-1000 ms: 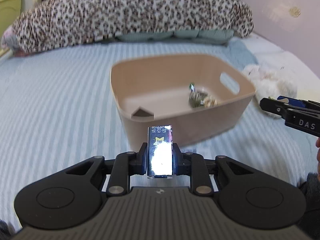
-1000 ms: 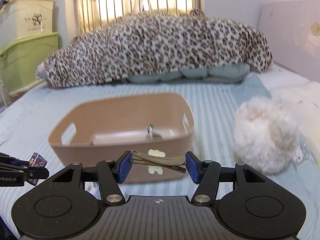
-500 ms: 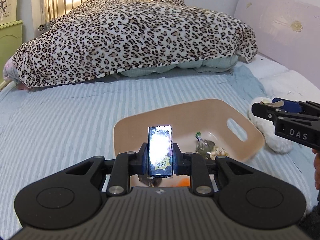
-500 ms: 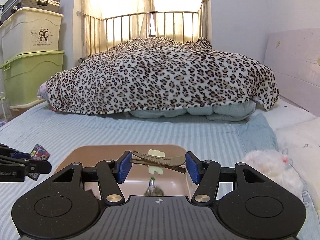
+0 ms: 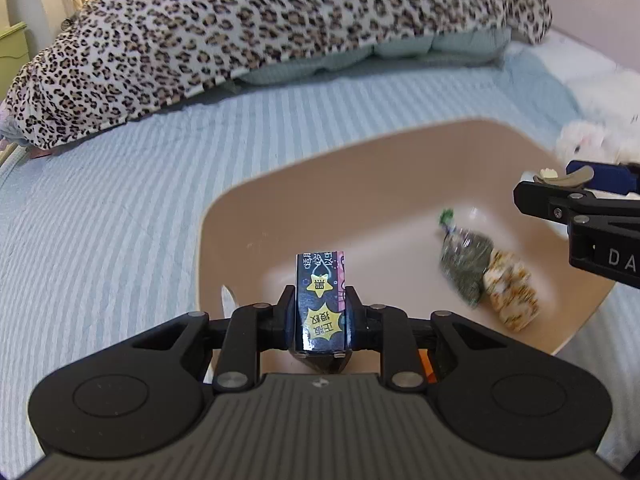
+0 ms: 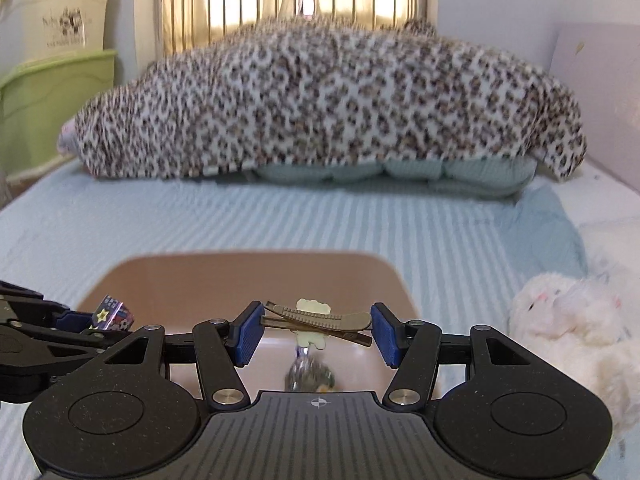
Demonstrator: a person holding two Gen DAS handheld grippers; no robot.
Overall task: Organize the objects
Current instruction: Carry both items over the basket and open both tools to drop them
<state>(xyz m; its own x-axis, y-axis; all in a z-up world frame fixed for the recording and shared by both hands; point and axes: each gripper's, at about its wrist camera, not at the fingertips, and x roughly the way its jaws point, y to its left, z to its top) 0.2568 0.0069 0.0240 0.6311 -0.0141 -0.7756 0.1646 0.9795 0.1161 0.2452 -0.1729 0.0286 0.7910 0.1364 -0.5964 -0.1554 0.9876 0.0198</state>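
The right gripper (image 5: 576, 196) is running off the picture's right edge in the left wrist view, and the left gripper's body is hiding the near wall of the tan bin (image 5: 248, 216). From the right wrist, the leopard blanket (image 6: 320, 100) is showing blurred, and the wrapped packet (image 6: 308, 376) in the bin is smearing too much to identify.

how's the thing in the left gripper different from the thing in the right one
The left gripper is shut on a small dark box printed with yellow stars; the right gripper is shut on a slim bronze hair clip with a pale charm. The small dark box stands on end between narrow jaws; the hair clip lies crosswise, spanning wider jaws. Both hang over the tan bin.
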